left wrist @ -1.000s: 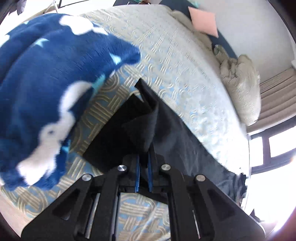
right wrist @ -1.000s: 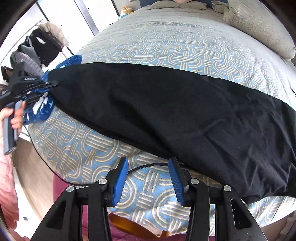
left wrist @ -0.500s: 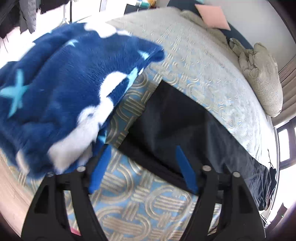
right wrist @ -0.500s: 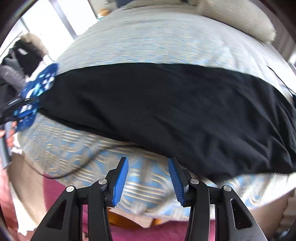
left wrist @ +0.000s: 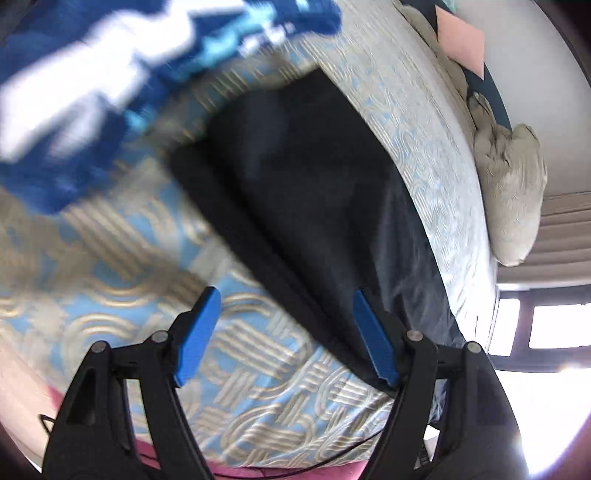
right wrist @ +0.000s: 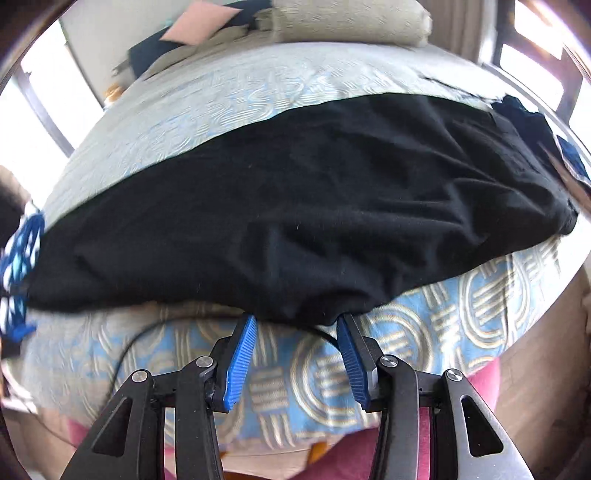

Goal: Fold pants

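Black pants (right wrist: 303, 206) lie stretched out flat across the patterned bedspread (right wrist: 369, 369), running from left to right in the right wrist view. My right gripper (right wrist: 295, 325) is open, its blue pads just at the near hem of the pants, with no cloth pinched between them. In the left wrist view the pants (left wrist: 306, 192) run away toward the far right. My left gripper (left wrist: 286, 299) stands wide open over the near edge of the cloth; its right pad (left wrist: 373, 343) overlaps that edge, and nothing is gripped.
A blue fleece blanket with white patches (left wrist: 110, 74) lies bunched beside the pants' end, blurred. Beige pillows (left wrist: 513, 192) and a pink cushion (left wrist: 461, 35) sit at the head of the bed. A thin black cable (right wrist: 125, 354) crosses the bedspread near the front edge.
The left gripper, shut on a corner of the pants a second ago, has opened and let go; the cloth now lies flat. The right gripper has slid sideways along the pants' near edge.
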